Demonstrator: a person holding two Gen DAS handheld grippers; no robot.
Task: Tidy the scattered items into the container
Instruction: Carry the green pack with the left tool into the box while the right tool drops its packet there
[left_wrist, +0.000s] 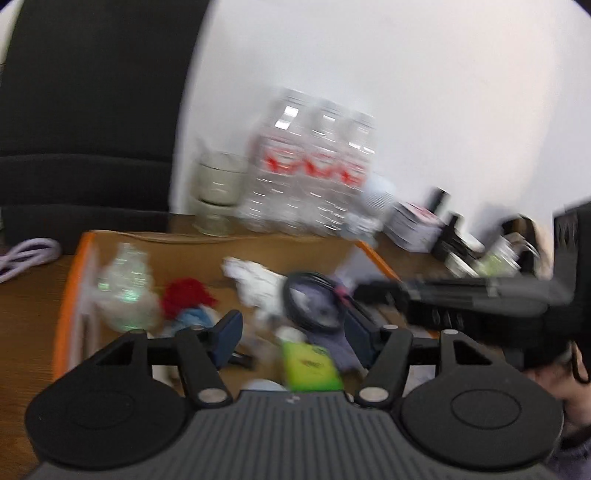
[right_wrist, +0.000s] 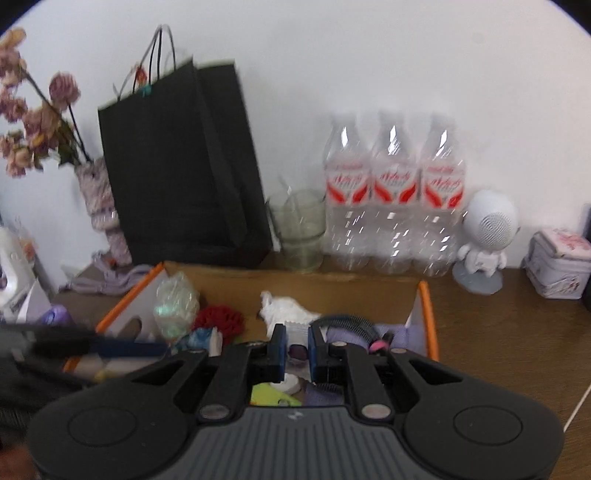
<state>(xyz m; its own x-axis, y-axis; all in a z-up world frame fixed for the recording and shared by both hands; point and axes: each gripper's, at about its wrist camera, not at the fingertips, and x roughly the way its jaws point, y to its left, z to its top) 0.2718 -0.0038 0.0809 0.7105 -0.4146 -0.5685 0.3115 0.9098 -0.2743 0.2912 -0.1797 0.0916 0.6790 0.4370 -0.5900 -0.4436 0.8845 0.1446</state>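
Note:
An open cardboard box with orange edges (left_wrist: 70, 288) (right_wrist: 428, 302) sits on the wooden table and holds several items: a crumpled clear plastic bag (left_wrist: 127, 284) (right_wrist: 175, 302), a red knitted piece (left_wrist: 186, 295) (right_wrist: 221, 319), white crumpled paper (left_wrist: 255, 284) (right_wrist: 288, 310), a black coiled cable (left_wrist: 310, 306), a green packet (left_wrist: 310, 365). My left gripper (left_wrist: 295, 332) is open above the box, nothing between the fingers. My right gripper (right_wrist: 296, 347) hovers over the box with a narrow gap between its fingers, empty; it also shows in the left wrist view (left_wrist: 461, 295).
Three water bottles (right_wrist: 395, 199), a glass cup (right_wrist: 299, 229), a black paper bag (right_wrist: 181, 166), a white astronaut speaker (right_wrist: 484, 240) and a tin (right_wrist: 561, 266) stand behind the box by the wall. Dried flowers (right_wrist: 33, 122) stand at left. A purple cable (left_wrist: 26, 254) lies left.

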